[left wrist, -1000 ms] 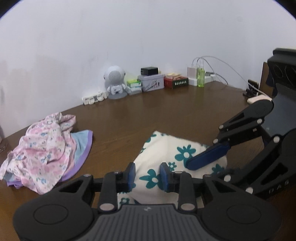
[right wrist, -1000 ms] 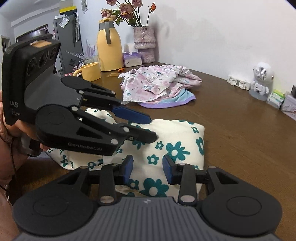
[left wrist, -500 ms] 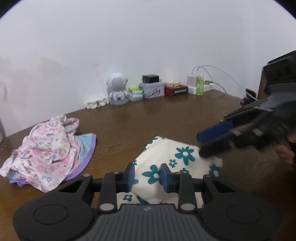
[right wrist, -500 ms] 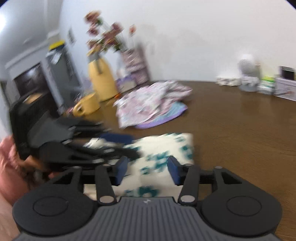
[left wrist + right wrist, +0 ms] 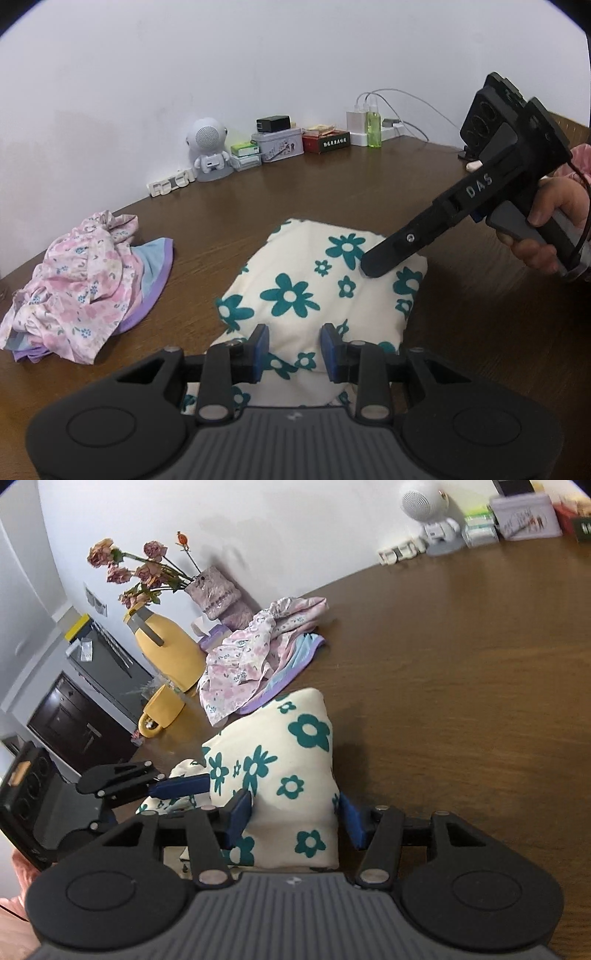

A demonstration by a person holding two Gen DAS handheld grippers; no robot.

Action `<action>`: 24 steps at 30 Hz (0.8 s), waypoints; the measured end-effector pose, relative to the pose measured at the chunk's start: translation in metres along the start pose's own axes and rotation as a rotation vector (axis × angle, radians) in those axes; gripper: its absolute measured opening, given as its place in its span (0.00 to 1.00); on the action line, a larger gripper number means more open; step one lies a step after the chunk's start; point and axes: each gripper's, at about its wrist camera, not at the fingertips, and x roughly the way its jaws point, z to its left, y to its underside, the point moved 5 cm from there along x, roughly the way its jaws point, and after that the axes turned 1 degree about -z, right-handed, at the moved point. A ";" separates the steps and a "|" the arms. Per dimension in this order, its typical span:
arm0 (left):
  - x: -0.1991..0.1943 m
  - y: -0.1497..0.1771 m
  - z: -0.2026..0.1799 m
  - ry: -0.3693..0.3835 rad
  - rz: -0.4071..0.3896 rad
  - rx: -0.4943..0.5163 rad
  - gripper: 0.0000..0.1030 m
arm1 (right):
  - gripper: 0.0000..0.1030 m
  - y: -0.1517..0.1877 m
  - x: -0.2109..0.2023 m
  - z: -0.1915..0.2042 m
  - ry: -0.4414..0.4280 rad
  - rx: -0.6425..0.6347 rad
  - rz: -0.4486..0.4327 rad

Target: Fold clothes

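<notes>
Two grippers work one folded garment on a brown table (image 5: 461, 332). Just ahead of the left gripper (image 5: 294, 352) lies the cream cloth (image 5: 306, 291) with teal flowers, a soft mound of it rising between the jaws, which stand narrowly apart; whether the pads pinch the fabric or merely flank it cannot be told from either view. The right gripper (image 5: 297, 821), turned onto its side, straddles the cloth's far end with jaws parted wide, the pads clear of the fabric on both sides. Seen from the left wrist, its fingertip (image 5: 373, 264) bears down on the top layer.

Off to the left gripper's left, a pink heap (image 5: 77, 288) of unfolded clothes waits, near the cloth but not touching it.

The risk, judging by the loose bulge of fabric: if either gripper closes on only the top layer, a lift would peel the fold open rather than carry the bundle. A drag toward the pink heap could also snag it and undo the stack's neat edges.
</notes>
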 end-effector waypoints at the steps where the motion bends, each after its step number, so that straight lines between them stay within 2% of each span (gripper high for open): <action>1: 0.001 0.001 0.000 -0.003 0.002 0.005 0.29 | 0.52 0.001 0.001 -0.001 -0.012 0.022 -0.003; 5: 0.001 0.001 0.000 -0.010 0.000 0.010 0.29 | 0.51 0.004 0.003 -0.002 -0.026 0.070 -0.021; 8: 0.002 0.002 0.000 -0.013 -0.007 -0.009 0.29 | 0.41 0.004 -0.002 0.004 -0.031 0.094 -0.045; 13: 0.004 0.000 0.003 -0.016 -0.023 -0.081 0.29 | 0.40 -0.009 -0.017 0.042 -0.043 -0.016 -0.105; 15: 0.005 0.000 0.003 -0.019 -0.030 -0.109 0.29 | 0.40 -0.011 -0.020 0.058 -0.015 -0.090 -0.118; 20: 0.005 0.004 0.006 -0.019 -0.044 -0.170 0.30 | 0.50 -0.003 -0.014 0.084 0.067 -0.265 -0.127; 24: 0.005 0.008 0.011 -0.007 -0.055 -0.222 0.32 | 0.50 0.007 -0.011 0.078 0.106 -0.250 -0.137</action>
